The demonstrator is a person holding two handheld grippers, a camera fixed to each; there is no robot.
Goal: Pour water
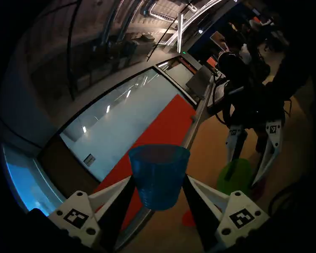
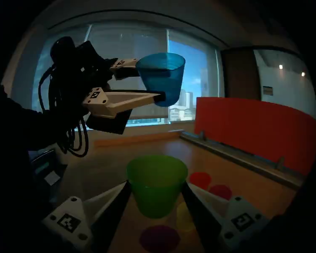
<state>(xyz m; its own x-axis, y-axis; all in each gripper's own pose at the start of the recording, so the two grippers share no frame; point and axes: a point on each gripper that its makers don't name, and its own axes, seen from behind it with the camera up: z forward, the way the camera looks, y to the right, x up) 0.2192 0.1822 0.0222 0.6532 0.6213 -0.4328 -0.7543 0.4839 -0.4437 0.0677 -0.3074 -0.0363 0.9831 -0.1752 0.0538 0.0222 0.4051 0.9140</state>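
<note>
- Left gripper (image 1: pixel 159 185): fingers (image 1: pixel 116 201) are clamping both sides of a translucent blue ribbed plastic cup (image 1: pixel 159 166). They are narrowed to cup width and the cup is sitting upright between them.
- Right gripper (image 2: pixel 156 192): fingers are pressing the lower walls of a translucent green plastic cup (image 2: pixel 157 175), mouth facing up.
- Key relation, from the right gripper view: the blue cup is hanging higher than the green one and farther off. Its axis is vertical and its rim level. It doesn't look to be over the green rim yet.
- My read: pouring isn't started. The left gripper will need to come in over the green mouth, then tip toward it.
- Water level in the blue cup: can't tell through the tinted wall.
- The green cup is sitting low by the wooden tabletop (image 2: pixel 116 164); whether it's touching, can't tell. Flat round coloured discs (image 2: pixel 200 179) are lying just beside it.
</note>
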